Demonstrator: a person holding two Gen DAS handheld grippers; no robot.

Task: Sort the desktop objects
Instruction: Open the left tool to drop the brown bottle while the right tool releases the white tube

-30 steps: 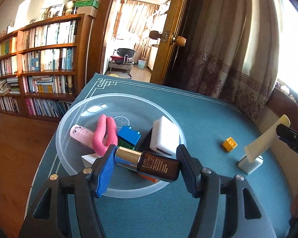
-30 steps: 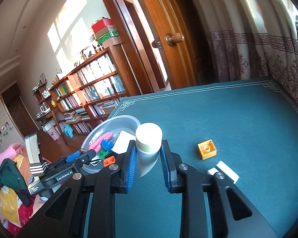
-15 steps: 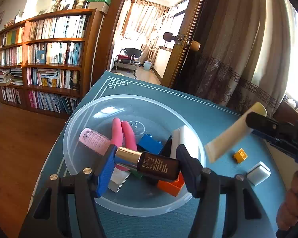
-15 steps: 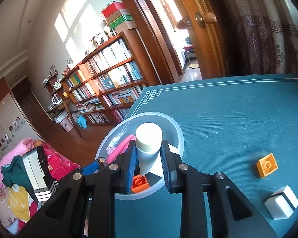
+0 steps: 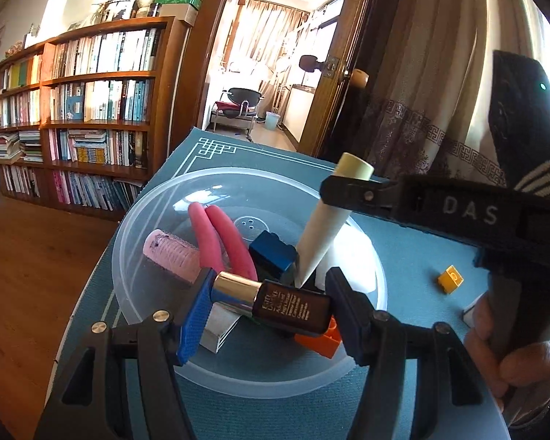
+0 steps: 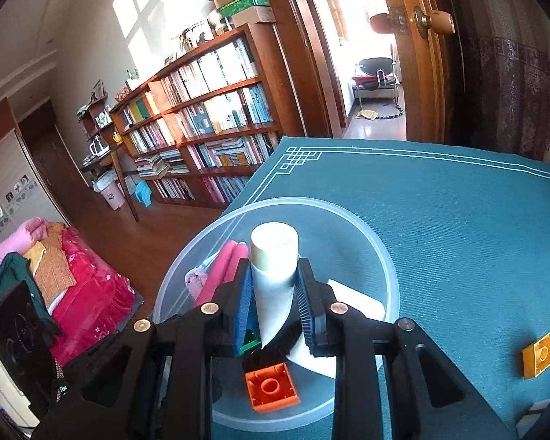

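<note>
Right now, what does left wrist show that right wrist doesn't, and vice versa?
Left wrist only: the left gripper shut on a brown bottle; the right gripper seen from the side; the person's hand; a blue brick; a small white block at the frame edge.

Right wrist only: the right gripper from behind, a green brick under its fingers, red bedding.

Both: the clear bowl, the cream tube held over it, the pink item, the orange brick, the yellow brick outside on the mat.

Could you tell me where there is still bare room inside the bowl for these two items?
The bowl is bare along its far rim, beyond the pink pliers, and near its front rim. Its middle is crowded around the blue brick and orange brick.
</note>
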